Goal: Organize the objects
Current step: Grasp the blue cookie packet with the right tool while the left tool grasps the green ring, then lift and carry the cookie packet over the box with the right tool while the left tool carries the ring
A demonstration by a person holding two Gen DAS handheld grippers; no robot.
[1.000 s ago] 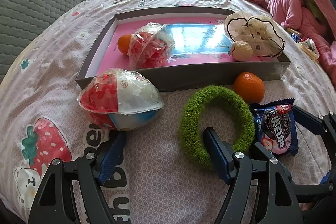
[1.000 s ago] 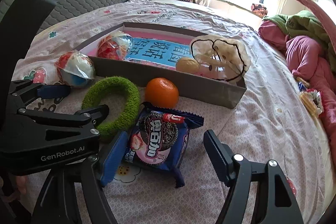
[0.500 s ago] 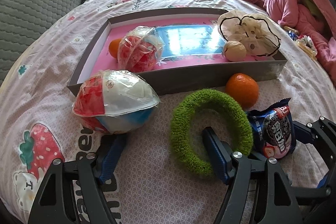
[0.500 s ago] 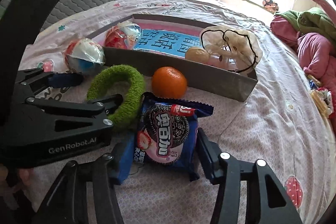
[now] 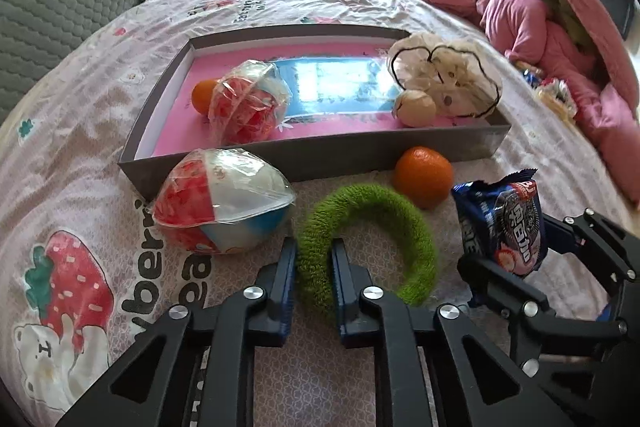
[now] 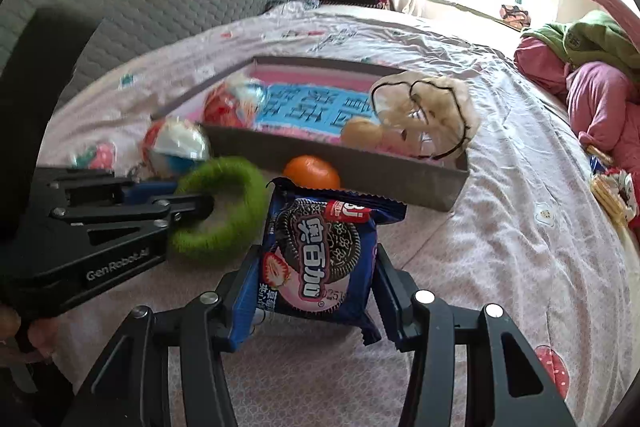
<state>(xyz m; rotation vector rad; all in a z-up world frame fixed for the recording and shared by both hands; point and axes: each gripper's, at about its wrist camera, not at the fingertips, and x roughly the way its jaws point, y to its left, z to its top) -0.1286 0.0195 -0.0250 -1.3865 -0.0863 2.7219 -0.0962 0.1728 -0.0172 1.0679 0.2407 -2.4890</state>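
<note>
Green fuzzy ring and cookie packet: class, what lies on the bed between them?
Nothing; bare bedsheet separates the green ring from the cookie packet, in the left wrist view.

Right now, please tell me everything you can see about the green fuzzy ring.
The green fuzzy ring is a closed loop of shaggy, plush-looking material with an open centre. It lies flat on the pink bedsheet, before the grey box, between the wrapped ball and the cookie packet. The left gripper is shut on its near-left part, one finger inside the loop, one outside.
</note>
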